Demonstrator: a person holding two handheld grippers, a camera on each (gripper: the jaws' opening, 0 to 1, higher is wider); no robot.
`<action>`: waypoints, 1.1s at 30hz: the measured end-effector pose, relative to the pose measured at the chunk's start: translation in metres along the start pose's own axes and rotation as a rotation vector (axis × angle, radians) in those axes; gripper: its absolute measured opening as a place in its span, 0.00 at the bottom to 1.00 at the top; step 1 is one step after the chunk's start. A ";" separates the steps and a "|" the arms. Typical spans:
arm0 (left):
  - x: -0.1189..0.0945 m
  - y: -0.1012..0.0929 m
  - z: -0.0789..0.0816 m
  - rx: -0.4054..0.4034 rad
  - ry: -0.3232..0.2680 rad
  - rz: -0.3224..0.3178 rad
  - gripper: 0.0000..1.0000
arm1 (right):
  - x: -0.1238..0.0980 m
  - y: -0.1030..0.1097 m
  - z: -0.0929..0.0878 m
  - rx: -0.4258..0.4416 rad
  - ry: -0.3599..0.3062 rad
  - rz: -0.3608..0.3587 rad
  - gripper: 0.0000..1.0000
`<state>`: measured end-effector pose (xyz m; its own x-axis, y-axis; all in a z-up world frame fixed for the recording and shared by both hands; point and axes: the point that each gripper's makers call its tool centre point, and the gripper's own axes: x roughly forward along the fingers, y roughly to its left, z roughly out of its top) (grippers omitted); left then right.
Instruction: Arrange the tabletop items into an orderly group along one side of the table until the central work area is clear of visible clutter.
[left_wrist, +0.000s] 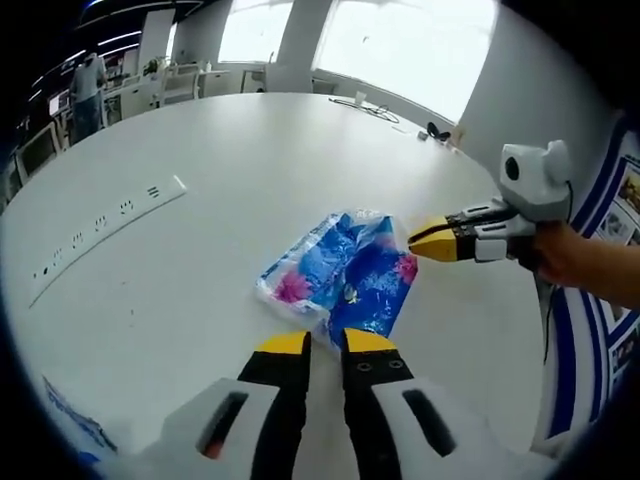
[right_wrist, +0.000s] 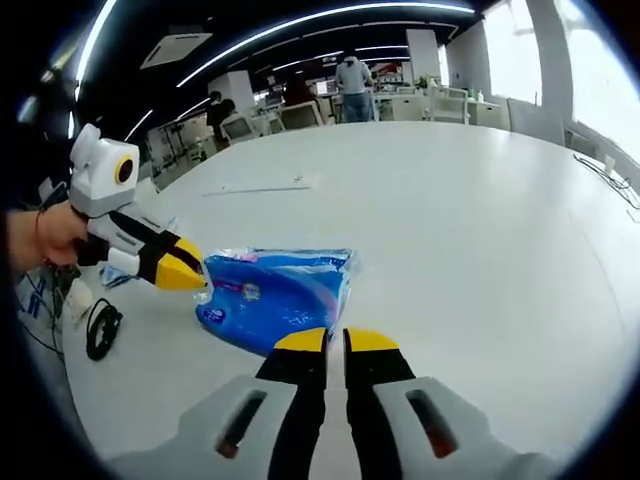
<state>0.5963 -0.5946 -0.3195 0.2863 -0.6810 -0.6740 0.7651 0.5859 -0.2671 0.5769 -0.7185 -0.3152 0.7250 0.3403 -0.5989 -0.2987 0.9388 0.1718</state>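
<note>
Blue plastic packet (left_wrist: 340, 275), printed with pink flowers, lies flat on the white round table (left_wrist: 250, 170), near the table's edge on the person's side. In the right gripper view the same packet (right_wrist: 275, 290) shows a plainer blue face with a small label.

Left gripper (left_wrist: 327, 343): yellow-tipped jaws almost closed, a narrow gap between them, tips right at the packet's near edge; whether they pinch the film cannot be told. In the right gripper view this gripper (right_wrist: 183, 270) comes in from the left, tips at the packet's left end, held by a hand (right_wrist: 40, 238).

Right gripper (right_wrist: 335, 341): jaws close together, thin slit between, tips at the packet's near edge; grip on it cannot be told. In the left gripper view it (left_wrist: 432, 241) enters from the right, tips at the packet's right corner.

Further out: a white power strip (left_wrist: 105, 232) left of the packet, well apart. Black cables (left_wrist: 375, 110) at the far edge by the windows. A black coiled cable (right_wrist: 100, 328) hangs off the table's left side.
</note>
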 end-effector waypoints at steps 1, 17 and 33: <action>0.000 0.000 0.000 -0.001 0.001 0.000 0.12 | 0.000 0.000 0.000 -0.003 0.001 -0.002 0.04; -0.004 -0.002 0.003 -0.006 -0.010 0.001 0.25 | -0.005 -0.003 0.003 0.008 -0.010 -0.023 0.15; -0.021 0.000 0.012 0.004 -0.034 0.023 0.44 | -0.015 0.000 0.013 0.025 -0.033 -0.041 0.27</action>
<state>0.5968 -0.5856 -0.2968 0.3231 -0.6820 -0.6561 0.7604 0.5998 -0.2490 0.5744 -0.7232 -0.2965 0.7565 0.3031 -0.5796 -0.2536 0.9528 0.1673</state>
